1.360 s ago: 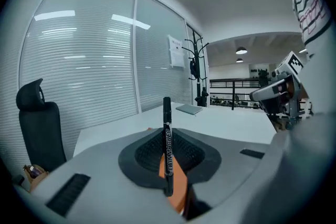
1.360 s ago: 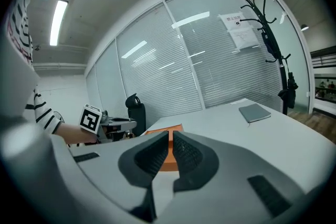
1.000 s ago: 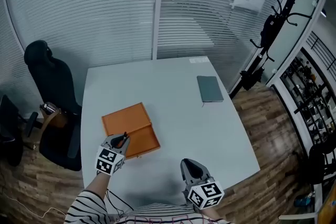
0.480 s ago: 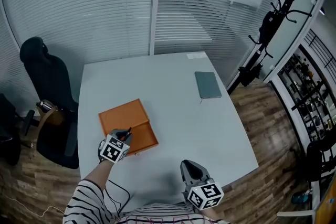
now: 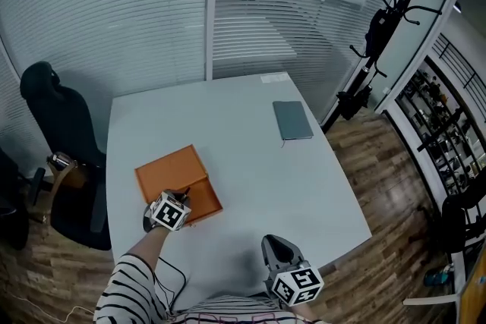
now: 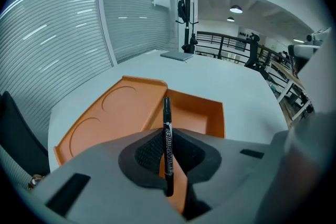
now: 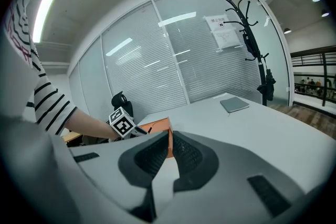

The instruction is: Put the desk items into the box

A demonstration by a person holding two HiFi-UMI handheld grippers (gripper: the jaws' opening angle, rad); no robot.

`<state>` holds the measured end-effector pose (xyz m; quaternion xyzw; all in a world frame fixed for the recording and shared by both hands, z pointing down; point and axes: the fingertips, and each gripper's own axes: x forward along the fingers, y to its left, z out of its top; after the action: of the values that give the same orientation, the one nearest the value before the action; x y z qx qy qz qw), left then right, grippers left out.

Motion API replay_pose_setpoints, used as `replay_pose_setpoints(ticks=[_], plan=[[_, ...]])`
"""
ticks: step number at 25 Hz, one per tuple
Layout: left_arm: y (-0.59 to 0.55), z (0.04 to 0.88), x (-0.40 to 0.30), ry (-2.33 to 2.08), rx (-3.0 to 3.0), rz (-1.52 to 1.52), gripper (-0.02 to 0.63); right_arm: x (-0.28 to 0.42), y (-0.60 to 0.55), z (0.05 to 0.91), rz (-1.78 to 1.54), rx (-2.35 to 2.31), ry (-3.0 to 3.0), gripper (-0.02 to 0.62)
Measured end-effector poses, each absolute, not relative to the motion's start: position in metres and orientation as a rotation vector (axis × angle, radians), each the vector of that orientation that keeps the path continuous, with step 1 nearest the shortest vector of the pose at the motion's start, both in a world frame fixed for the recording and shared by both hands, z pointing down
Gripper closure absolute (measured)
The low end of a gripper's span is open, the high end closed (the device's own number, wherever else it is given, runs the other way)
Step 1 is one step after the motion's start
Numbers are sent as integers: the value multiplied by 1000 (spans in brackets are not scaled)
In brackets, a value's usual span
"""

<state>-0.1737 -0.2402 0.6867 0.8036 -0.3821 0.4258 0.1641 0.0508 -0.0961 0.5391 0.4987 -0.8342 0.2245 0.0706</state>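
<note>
An open orange box (image 5: 176, 180) lies on the white desk (image 5: 250, 163), lid flat beside its tray (image 6: 194, 113). My left gripper (image 5: 181, 201) is shut on a black marker (image 6: 168, 141), held upright just over the near edge of the box tray. The marker's tip (image 5: 187, 191) points toward the box. A grey notebook (image 5: 292, 120) lies at the far right of the desk, also visible as the notebook (image 7: 234, 104) in the right gripper view. My right gripper (image 5: 275, 248) hovers at the desk's near edge, jaws closed together with nothing between them.
A black office chair (image 5: 57, 125) stands left of the desk. A coat rack (image 5: 380, 19) stands at the far right by the glass wall with blinds. A striped sleeve (image 5: 133, 288) shows at the bottom.
The left gripper with the marker has edged forward over the box's near edge. The head view shifted slightly; the right gripper stayed in place.
</note>
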Motion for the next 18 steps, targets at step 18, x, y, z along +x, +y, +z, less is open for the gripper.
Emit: replay_pose_setpoints(ticks=[18], plan=[[-249,727,-165,-1024,2206,1372,554,76,-102,546,691,1588,-2433,568]])
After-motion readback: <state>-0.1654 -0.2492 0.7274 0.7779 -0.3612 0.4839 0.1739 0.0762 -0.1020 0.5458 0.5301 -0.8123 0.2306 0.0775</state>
